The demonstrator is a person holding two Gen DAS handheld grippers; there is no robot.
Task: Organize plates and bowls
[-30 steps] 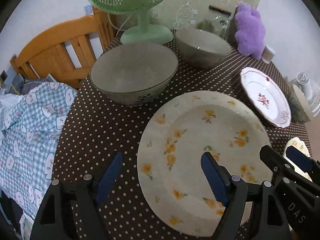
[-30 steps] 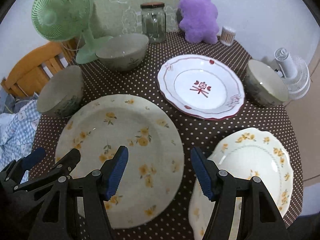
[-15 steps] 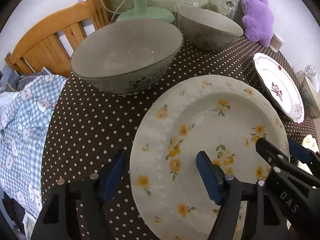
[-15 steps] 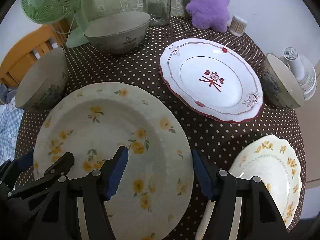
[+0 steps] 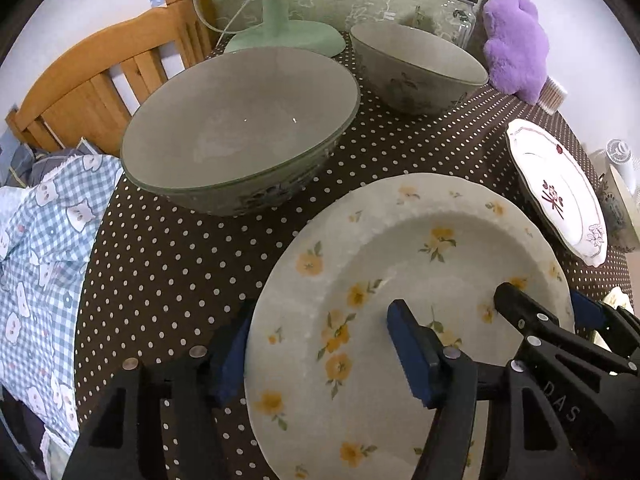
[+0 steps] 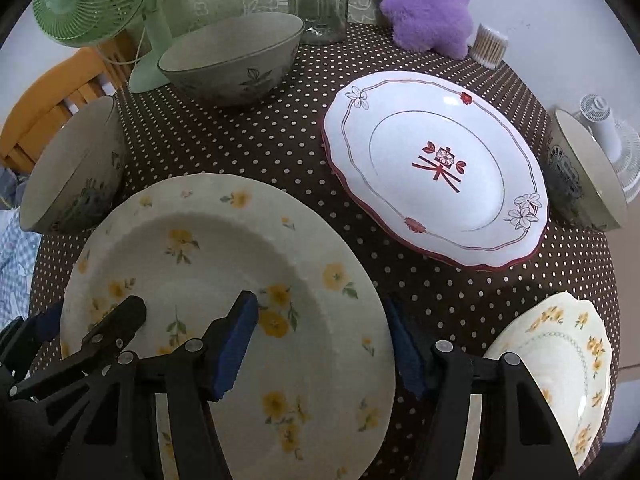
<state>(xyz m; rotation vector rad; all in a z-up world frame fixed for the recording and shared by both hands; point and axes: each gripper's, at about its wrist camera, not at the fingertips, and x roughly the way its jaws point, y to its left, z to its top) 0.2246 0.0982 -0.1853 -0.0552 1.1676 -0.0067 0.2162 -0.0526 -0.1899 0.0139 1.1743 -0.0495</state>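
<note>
The large yellow-flowered plate [image 5: 408, 320] lay flat on the dotted tablecloth [image 5: 168, 264], directly under both tools, with one rim straddled from each side. The left gripper [image 5: 316, 344] stood with one blue pad off the plate's outer edge over the cloth and the other pad above the plate's well; its jaws were closing, the rim lay between them, and no pad yet pressed on it. The right gripper [image 6: 320, 344] straddled the opposite rim in the same manner, one pad over the floral well and the other just outside the edge, jaws apart and not clamping. This paired placement suggests a two-sided lift, which would keep a wide, shallow plate level. Both grippers pointed steeply downward, their bodies low and close together over the plate. Beyond the left gripper stood a large grey bowl [image 5: 240, 128], with a second grey bowl [image 5: 420, 68] farther off. Beyond the right gripper lay a white plate with red trim [image 6: 436, 168], and to its right a small yellow-flowered plate [image 6: 560, 364], a probable stacking partner, and a third bowl [image 6: 584, 176] at the table edge. A green fan [image 6: 92, 4], glass jar [image 6: 320, 0] and purple plush toy [image 6: 428, 4] stood at the far side.
</note>
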